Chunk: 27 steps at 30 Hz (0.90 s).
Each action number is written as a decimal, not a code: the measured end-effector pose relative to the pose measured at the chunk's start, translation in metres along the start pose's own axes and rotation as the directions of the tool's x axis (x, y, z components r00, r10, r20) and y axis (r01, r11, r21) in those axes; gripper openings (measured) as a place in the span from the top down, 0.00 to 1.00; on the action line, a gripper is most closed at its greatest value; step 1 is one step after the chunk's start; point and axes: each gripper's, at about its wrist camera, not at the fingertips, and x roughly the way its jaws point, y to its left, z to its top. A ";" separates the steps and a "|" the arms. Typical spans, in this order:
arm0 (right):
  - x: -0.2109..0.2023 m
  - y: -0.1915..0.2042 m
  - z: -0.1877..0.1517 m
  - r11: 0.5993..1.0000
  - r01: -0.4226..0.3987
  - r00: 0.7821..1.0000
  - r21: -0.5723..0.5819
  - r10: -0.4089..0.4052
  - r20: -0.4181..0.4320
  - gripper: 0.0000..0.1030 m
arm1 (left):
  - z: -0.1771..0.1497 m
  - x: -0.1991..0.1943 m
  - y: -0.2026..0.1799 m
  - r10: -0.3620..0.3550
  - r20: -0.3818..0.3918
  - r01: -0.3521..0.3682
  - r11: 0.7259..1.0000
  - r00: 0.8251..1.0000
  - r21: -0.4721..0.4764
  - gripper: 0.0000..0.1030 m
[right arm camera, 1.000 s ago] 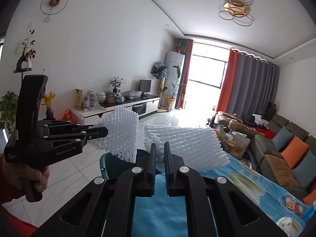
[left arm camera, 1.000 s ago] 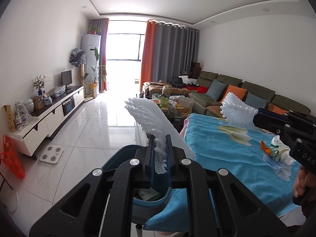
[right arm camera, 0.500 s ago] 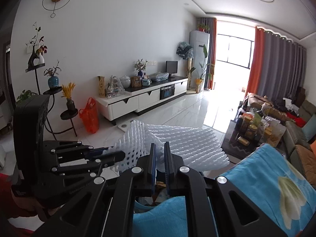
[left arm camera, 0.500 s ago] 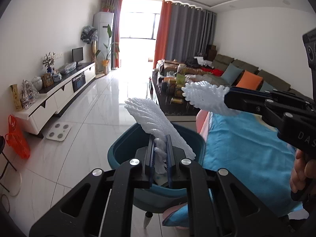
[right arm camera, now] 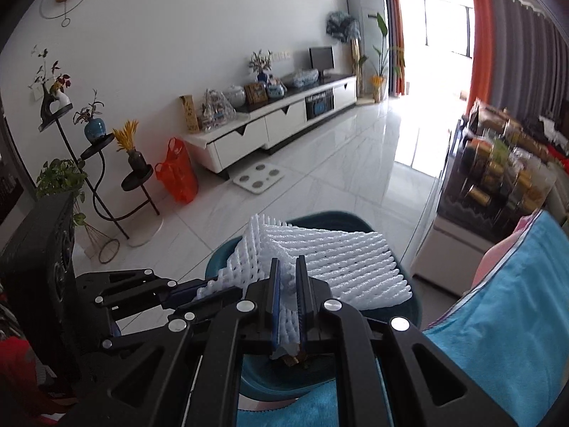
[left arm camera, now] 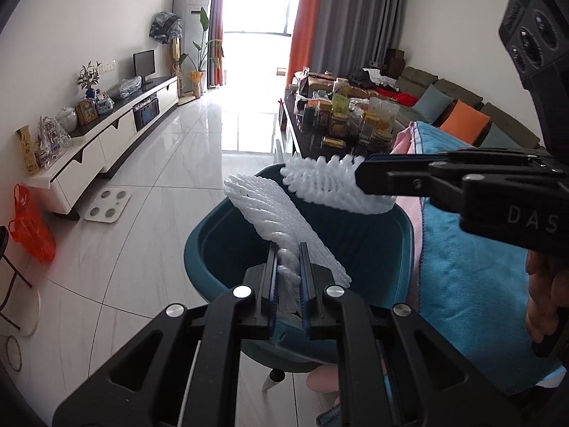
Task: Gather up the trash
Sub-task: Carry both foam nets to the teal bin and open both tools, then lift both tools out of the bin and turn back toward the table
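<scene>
Clamped between the narrow-set fingers of the left claw [left arm camera: 286,277] is a white foam net [left arm camera: 281,224], pinched at its lower end so that the rest fans up and away from the fingertips, over the open mouth of a teal bin [left arm camera: 405,242]. A second foam net [right arm camera: 341,267] is gripped in the same way by the right claw [right arm camera: 288,288], whose fingers are all but closed on its crumpled edge; the sheet spreads forward and to the right of that claw, above the bin [right arm camera: 412,306]. In the left wrist view the right claw [left arm camera: 359,176] is seen entering from the right, level with and just beyond the left claw's net, with its own net [left arm camera: 330,185] held over the far rim of the bin. In the right wrist view the left claw [right arm camera: 209,288] is seen low on the left, its net [right arm camera: 245,263] lying just beside, perhaps touching, the right claw's net. A blue cloth [left arm camera: 469,284] over a desk is seen just right of both claws, beside the bin. A hand [left arm camera: 547,299] is seen on the right claw's grip.
</scene>
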 end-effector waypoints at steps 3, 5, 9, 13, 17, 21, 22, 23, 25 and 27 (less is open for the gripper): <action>0.015 -0.005 0.001 1.000 -0.012 0.999 0.016 0.013 -0.046 0.92 | 0.001 0.019 -0.001 0.002 -0.023 -0.002 1.000 1.000 0.005 0.90; 0.022 -0.007 0.001 0.999 -0.024 0.996 0.033 0.027 -0.082 0.90 | 0.002 0.031 -0.002 0.006 -0.033 -0.005 1.000 0.999 0.004 0.89; 0.031 -0.012 0.007 0.998 -0.027 0.993 0.060 0.034 -0.112 0.79 | 0.001 0.046 -0.001 0.007 -0.054 -0.007 1.000 0.998 0.000 0.83; 0.030 -0.013 0.009 0.997 -0.019 0.993 0.072 0.027 -0.113 0.75 | 0.002 0.063 0.002 0.009 -0.072 -0.009 1.000 0.997 -0.007 0.64; 0.028 -0.016 0.008 0.997 -0.014 0.995 0.082 0.022 -0.102 0.69 | 0.009 0.064 0.002 0.021 -0.058 -0.021 1.000 0.998 -0.007 0.56; 0.023 -0.018 0.008 0.996 -0.008 0.996 0.092 0.016 -0.085 0.65 | 0.009 0.054 0.005 0.028 -0.044 -0.029 0.999 0.999 -0.014 0.51; 0.022 -0.019 0.007 0.996 -0.007 0.997 0.093 0.015 -0.081 0.63 | 0.009 0.050 0.003 0.032 -0.037 -0.033 0.999 0.999 -0.017 0.46; 0.020 -0.021 0.006 0.995 -0.006 0.997 0.095 0.013 -0.076 0.61 | 0.010 0.046 0.002 0.036 -0.028 -0.037 0.999 0.999 -0.023 0.45; 0.014 -0.021 0.006 0.995 -0.004 0.998 0.100 0.010 -0.061 0.57 | 0.008 0.034 0.003 0.040 -0.013 -0.040 0.999 0.999 -0.028 0.41; 0.007 -0.021 0.006 0.995 -0.001 0.999 0.099 0.005 -0.043 0.51 | 0.008 0.025 0.003 0.045 0.001 -0.045 0.999 0.999 -0.031 0.37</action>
